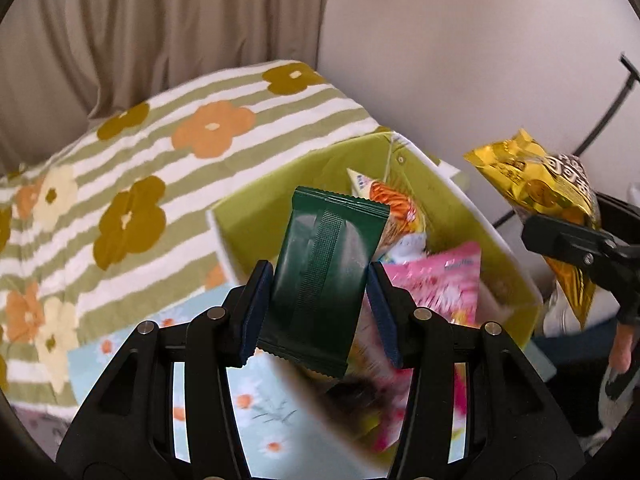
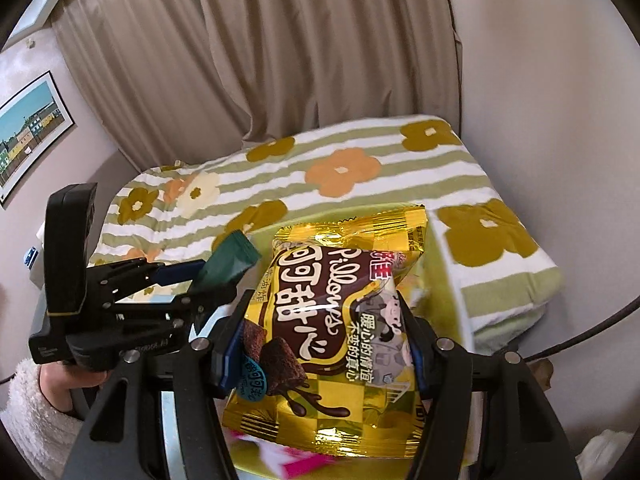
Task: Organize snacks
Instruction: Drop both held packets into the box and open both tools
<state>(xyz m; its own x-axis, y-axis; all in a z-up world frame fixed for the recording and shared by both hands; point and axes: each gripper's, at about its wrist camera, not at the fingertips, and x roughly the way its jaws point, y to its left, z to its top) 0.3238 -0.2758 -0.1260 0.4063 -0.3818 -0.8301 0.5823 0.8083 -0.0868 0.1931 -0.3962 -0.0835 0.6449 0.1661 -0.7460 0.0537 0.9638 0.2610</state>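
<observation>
From the left wrist, the left gripper (image 1: 320, 300) is clamping a dark green packet (image 1: 324, 280) by its long edges, both blue pads pressing its sides, the packet standing tilted above a lime-green box (image 1: 256, 208). Inside the box an orange snack bag (image 1: 394, 216) and a pink packet (image 1: 436, 284) are lying (partly blurred). At the right, the right gripper (image 1: 576, 248) is gripping a gold bag (image 1: 540, 192).

From the right wrist, the right gripper (image 2: 324, 344) is squeezing the gold bag (image 2: 340, 320) between its pads, the bag leaning away over the flowered striped bedding (image 2: 360, 160). At the left, the left gripper (image 2: 192, 280) is holding the dark green packet (image 2: 232, 260), with a hand (image 2: 72, 384) in a fleecy white sleeve (image 2: 28, 412) underneath.
</observation>
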